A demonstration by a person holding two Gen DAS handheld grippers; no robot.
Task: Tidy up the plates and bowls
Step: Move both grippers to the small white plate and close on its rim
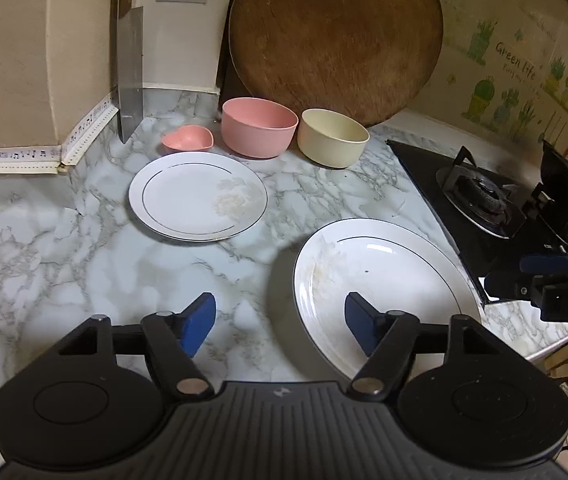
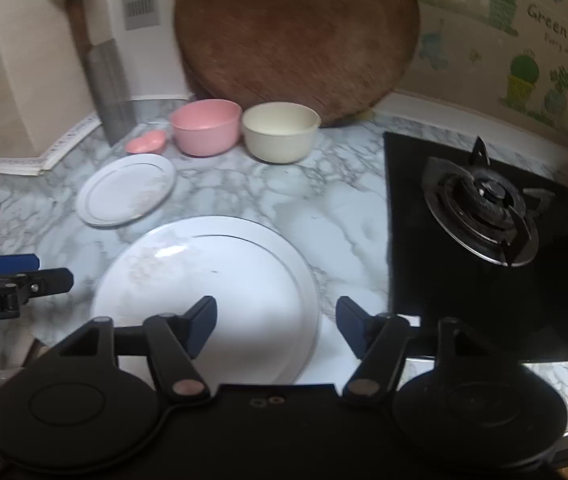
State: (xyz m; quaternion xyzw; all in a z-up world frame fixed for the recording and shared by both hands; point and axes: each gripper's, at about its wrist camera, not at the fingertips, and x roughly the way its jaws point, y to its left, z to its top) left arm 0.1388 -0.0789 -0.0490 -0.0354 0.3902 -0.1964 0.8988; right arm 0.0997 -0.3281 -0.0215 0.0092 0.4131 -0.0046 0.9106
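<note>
Two grippers hang over the marble counter (image 1: 84,248), both tilted down and forward, and both stand wide open with nothing between the blue pads. The left gripper (image 1: 280,326) is above the left edge of the big plate (image 1: 396,276): its right finger is over the plate, its left finger over bare counter. The right gripper (image 2: 276,326) is above the right edge of this plate, one finger over it and the other over the counter beside the stove (image 2: 484,216). The big plate lies flat on the counter, touched by no pad. Behind it, to the left and apart, lies the small plate (image 1: 198,196). Along the wall stand the heart dish (image 1: 188,138), the pink bowl (image 1: 259,126) and the cream bowl (image 1: 333,137), in front of the round board (image 1: 336,36).
</note>
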